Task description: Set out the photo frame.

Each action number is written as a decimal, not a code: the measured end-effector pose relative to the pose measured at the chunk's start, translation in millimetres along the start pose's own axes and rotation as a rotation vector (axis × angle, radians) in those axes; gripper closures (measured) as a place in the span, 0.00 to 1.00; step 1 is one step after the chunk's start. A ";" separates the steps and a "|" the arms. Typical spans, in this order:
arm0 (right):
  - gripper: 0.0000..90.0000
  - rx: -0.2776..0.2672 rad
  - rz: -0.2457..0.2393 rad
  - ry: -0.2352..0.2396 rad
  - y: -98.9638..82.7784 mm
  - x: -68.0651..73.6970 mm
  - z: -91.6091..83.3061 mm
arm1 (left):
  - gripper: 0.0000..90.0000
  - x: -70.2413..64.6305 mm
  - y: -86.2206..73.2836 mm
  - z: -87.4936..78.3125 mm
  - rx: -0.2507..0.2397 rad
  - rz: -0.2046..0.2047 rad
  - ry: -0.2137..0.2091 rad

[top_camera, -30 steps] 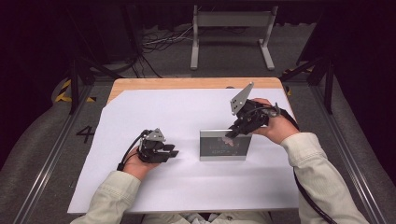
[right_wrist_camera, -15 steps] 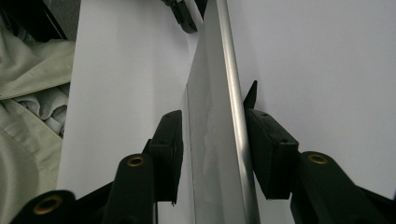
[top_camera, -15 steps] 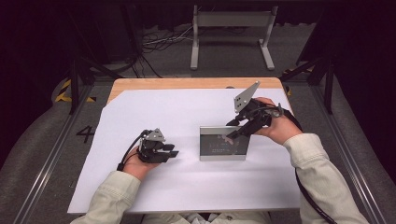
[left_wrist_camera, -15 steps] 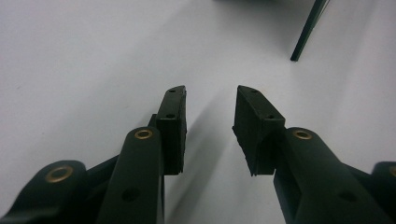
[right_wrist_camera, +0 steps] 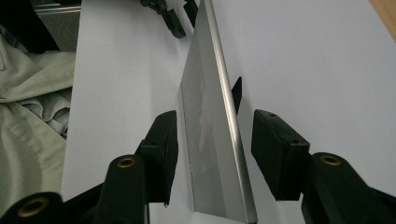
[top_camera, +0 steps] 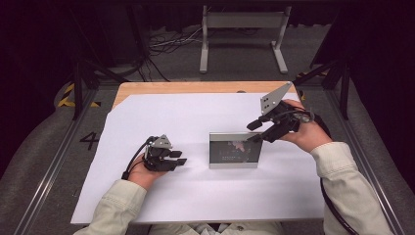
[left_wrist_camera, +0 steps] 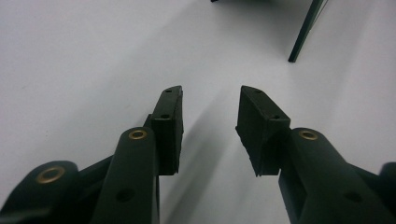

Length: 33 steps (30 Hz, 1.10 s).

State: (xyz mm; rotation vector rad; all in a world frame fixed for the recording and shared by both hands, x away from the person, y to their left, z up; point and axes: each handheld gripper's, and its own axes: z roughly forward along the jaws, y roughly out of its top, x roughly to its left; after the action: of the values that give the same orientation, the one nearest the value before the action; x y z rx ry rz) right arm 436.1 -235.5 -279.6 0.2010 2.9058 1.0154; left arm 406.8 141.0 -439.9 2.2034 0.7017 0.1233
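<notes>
A silver-edged picture frame (top_camera: 234, 149) stands upright on the white sheet (top_camera: 161, 117) near the table's middle. My right gripper (top_camera: 253, 132) is at the frame's upper right corner. In the right gripper view the frame (right_wrist_camera: 210, 140) runs edge-on between the two pads (right_wrist_camera: 161, 140), with a gap on each side. Those jaws have just been opening and no longer press on the frame. My left gripper (top_camera: 182, 157) rests low on the sheet to the left of the frame. Its jaws have just been opening too, and only bare sheet lies around the left gripper (left_wrist_camera: 210, 107).
The sheet covers most of a wooden table (top_camera: 195, 87), whose far edge shows bare. Beyond the table a metal stand (top_camera: 242, 29) and cables lie on the dark floor. A rail runs along each side of the table. A person's pale sleeve (right_wrist_camera: 28, 107) lies close by.
The right gripper's jaws have come apart from the frame's right edge, and that hand has drawn back a little to the right and up. The frame keeps standing. The left hand has stayed put.
</notes>
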 end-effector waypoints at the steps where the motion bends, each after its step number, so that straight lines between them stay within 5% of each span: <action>1: 0.56 -0.007 0.002 -0.013 -2.2 0.6 -4.0 | 0.67 0.2 0.1 -0.2 -0.001 0.001 -0.002; 13: 0.56 -0.035 0.034 -0.076 -21.0 5.5 -32.7 | 0.65 2.8 -6.0 -9.2 -0.016 -0.019 0.000; 33: 0.52 -0.072 0.128 -0.162 -63.7 6.9 -54.7 | 0.64 11.0 -18.0 -22.7 -0.048 -0.053 0.018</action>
State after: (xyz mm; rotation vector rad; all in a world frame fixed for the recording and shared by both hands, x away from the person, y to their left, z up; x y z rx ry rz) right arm 417.3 -317.5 -276.6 0.4488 2.7356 1.0650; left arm 401.1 171.4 -439.2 2.1389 0.7592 0.1312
